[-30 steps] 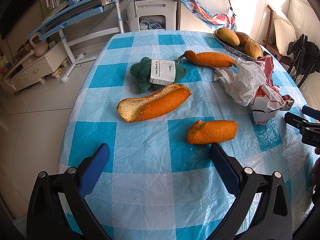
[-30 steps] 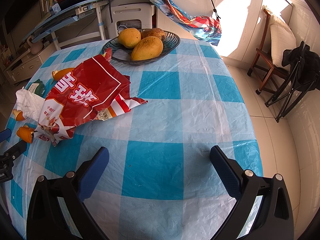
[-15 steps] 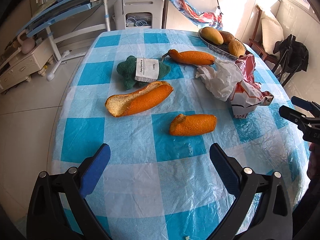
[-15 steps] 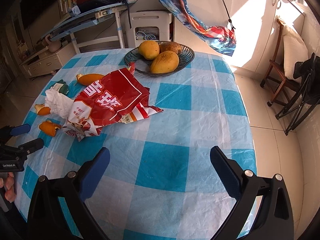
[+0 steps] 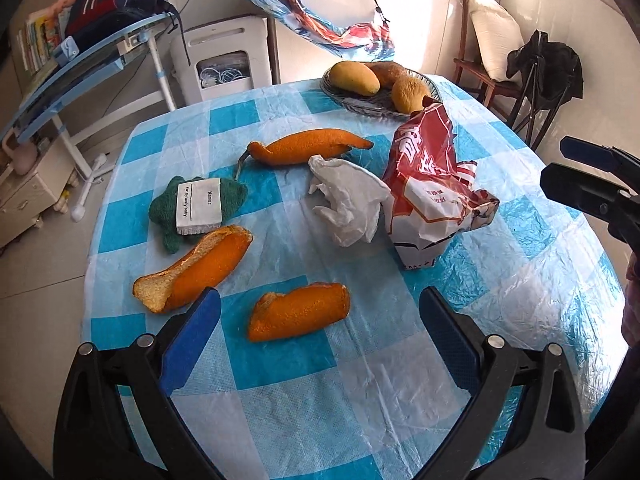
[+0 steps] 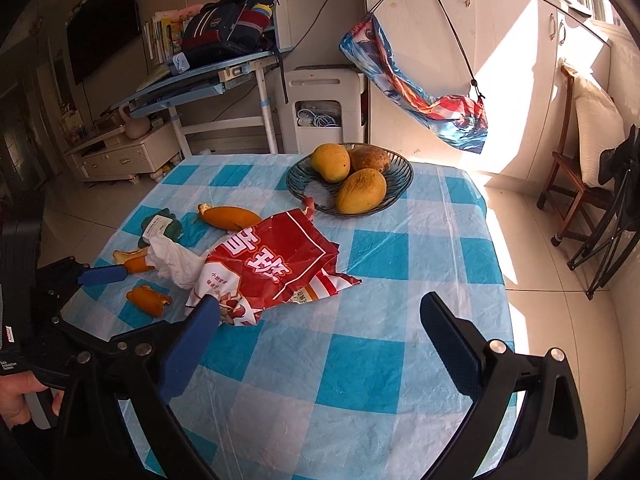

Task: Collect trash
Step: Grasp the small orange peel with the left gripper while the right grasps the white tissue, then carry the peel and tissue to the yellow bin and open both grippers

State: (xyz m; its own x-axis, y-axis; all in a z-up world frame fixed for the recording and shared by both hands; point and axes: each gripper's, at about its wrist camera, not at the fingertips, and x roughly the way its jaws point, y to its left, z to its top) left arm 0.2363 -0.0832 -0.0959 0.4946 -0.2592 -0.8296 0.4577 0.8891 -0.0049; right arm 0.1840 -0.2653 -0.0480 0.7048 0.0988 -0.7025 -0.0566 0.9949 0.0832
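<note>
The left gripper (image 5: 318,344) is hovering above the near edge of the table (image 5: 280,412) with its 2 blue-padded fingers (image 5: 191,342) spread wide, holding nothing and touching nothing. Between those fingers, just beyond the tips, an orange peel piece (image 5: 298,312) is lying flat on the blue-and-white checked cloth. To its left a longer peel (image 5: 196,270) is showing its pale inside, and a third peel (image 5: 308,147) is resting farther back. A green knitted cloth (image 5: 192,210) with a white label is sitting between the longer peel and the far one.

A crumpled white tissue (image 5: 348,204) is lying in the middle, touching the red-and-white snack bag (image 5: 430,188) on its right. Beyond the bag, a dark bowl (image 6: 348,208) is holding 3 mangoes (image 6: 361,190).

The right gripper (image 6: 320,338) is hanging over the near right part of the table, its fingers (image 6: 191,340) also gaping wide and empty. Its left fingertip is overlapping the near corner of the snack bag in the right wrist view, though contact cannot be told. A hand (image 6: 16,400) is gripping the left tool's handle.
</note>
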